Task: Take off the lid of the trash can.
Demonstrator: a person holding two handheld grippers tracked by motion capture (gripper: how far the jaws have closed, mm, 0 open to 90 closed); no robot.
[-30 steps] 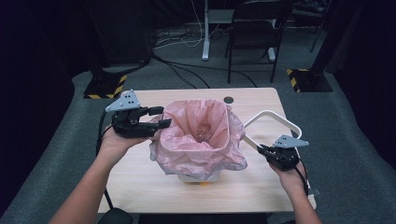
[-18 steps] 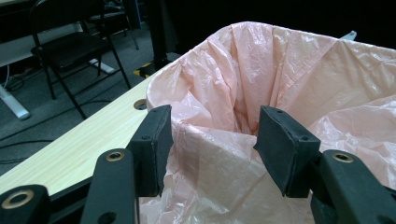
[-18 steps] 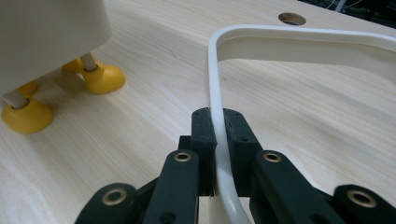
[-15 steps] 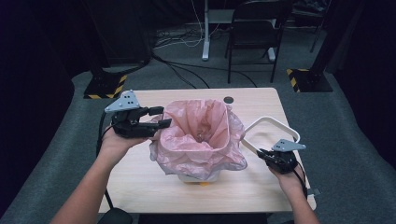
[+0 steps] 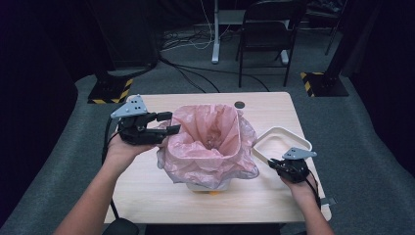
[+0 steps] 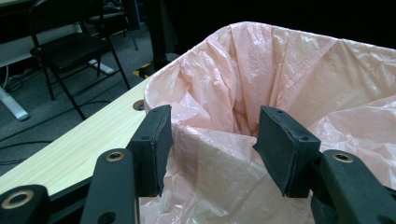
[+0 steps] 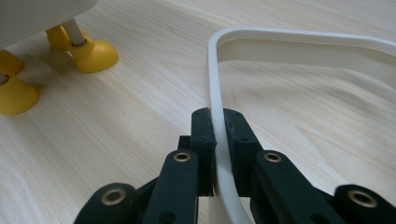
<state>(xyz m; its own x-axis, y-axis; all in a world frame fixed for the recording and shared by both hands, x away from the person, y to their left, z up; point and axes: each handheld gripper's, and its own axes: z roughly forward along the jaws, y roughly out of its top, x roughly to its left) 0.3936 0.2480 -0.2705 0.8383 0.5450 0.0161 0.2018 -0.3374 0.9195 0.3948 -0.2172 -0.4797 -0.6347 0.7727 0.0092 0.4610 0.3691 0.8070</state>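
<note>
The right gripper [image 7: 215, 135], clamped on the white ring [image 5: 281, 133], has sunk since a second ago, setting it down on the counter [image 5: 147, 196] beside the bin [image 5: 210, 183]. The left gripper [image 5: 169, 123] waits wide open at the pink bag [image 5: 210, 142].

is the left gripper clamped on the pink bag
No, the left gripper has its jaws standing wide apart at the rim of the pink bag, with neither pad pressing on the plastic.
</note>
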